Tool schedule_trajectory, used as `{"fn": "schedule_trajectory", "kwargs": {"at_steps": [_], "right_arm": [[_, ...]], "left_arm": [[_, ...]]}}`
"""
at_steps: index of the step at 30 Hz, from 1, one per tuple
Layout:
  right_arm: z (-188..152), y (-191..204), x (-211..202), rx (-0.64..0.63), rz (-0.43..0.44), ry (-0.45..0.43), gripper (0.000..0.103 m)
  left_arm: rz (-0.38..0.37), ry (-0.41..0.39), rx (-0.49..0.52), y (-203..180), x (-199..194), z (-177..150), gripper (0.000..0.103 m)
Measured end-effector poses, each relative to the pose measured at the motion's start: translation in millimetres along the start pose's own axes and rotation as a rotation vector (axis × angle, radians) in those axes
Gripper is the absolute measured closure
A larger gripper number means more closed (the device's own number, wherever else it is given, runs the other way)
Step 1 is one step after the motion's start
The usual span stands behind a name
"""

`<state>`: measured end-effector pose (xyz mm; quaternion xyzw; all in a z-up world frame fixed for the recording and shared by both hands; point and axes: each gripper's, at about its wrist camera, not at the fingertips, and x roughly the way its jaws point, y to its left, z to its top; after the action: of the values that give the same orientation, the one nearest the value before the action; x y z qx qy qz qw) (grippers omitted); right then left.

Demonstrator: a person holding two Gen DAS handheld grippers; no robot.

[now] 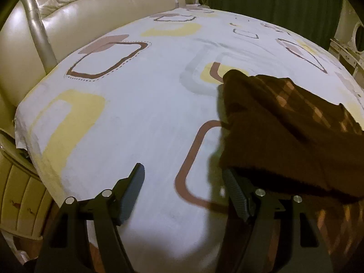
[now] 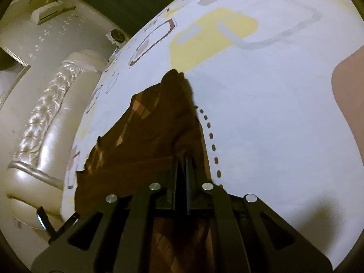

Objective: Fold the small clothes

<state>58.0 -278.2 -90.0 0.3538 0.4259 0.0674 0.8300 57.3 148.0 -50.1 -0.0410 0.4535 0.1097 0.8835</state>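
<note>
Right wrist view: right gripper [image 2: 181, 173] clenched on brown checked knit garment [image 2: 145, 136]; left gripper [image 1: 184, 191] released.

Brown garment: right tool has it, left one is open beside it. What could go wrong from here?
1. The right tool pinches only a narrow bunch of the brown garment; a pull could slip it free or drag it into a heap rather than a flat fold.
2. The left tool is open with only one finger at the cloth's edge; closing now may miss the edge.
3. The open fingers could catch the patterned bedsheet along with the garment.
</note>
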Motion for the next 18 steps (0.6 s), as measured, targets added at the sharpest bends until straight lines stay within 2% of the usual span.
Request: {"fn": "schedule_trajectory", "kwargs": {"at_steps": [5, 9, 13, 18], "right_arm": [[8, -4, -16, 0.003, 0.000, -0.034, 0.093], [15, 14, -12, -0.055, 0.007, -0.040, 0.093], [14, 42, 3, -0.134, 0.033, -0.006, 0.093], [16, 43, 23, -0.143, 0.050, 0.061, 0.092]], "left_arm": [[-0.038, -0.071, -0.033, 18, -26, 9, 0.032], [-0.056, -0.131, 0.022, 0, -24, 39, 0.030], [-0.071, -0.122, 0.076, -25, 0, 64, 0.030], [-0.078, -0.061, 0.120, -41, 43, 88, 0.030]]}}
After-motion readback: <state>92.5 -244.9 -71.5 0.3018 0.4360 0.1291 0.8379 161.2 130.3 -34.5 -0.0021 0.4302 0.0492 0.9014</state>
